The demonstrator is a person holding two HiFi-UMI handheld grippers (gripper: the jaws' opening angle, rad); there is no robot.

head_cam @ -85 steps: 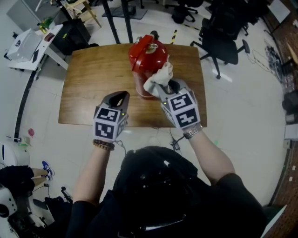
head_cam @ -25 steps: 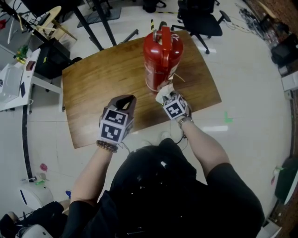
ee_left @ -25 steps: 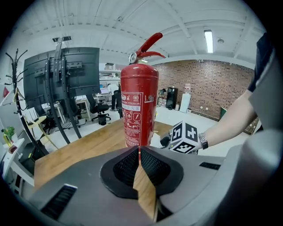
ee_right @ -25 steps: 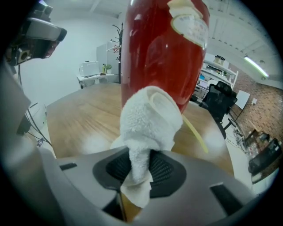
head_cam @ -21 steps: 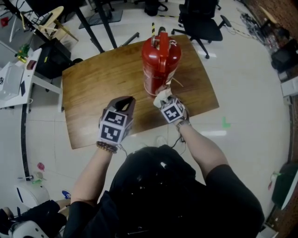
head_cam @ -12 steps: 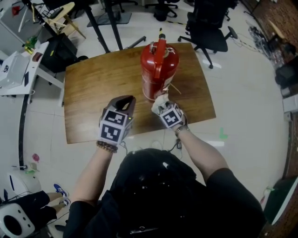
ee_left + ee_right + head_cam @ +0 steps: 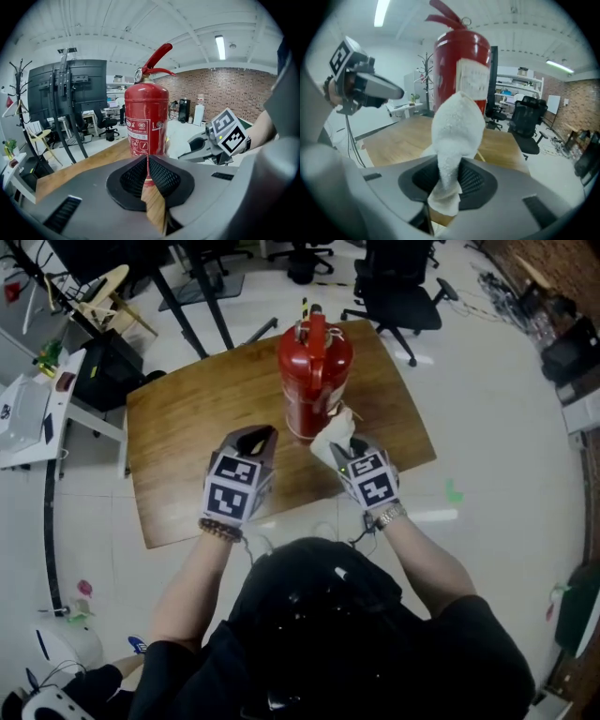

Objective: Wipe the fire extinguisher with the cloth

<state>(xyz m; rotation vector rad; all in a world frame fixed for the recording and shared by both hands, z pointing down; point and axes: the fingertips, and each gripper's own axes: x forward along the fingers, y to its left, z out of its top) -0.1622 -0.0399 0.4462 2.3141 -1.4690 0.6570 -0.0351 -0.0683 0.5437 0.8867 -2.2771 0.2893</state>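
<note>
Cloth (image 7: 457,123) | held in right tool (image 7: 450,178) | beside upright fire extinguisher (image 7: 314,367)

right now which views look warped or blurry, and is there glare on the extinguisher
Head view: sharp and evenly lit, the table edges bowed by the wide lens. Left gripper view: fisheye with black corners, the fire extinguisher crisp with only a soft sheen. Right gripper view: the same fisheye, slightly blurred overall, the cloth close to the lens soft and bright.
</note>
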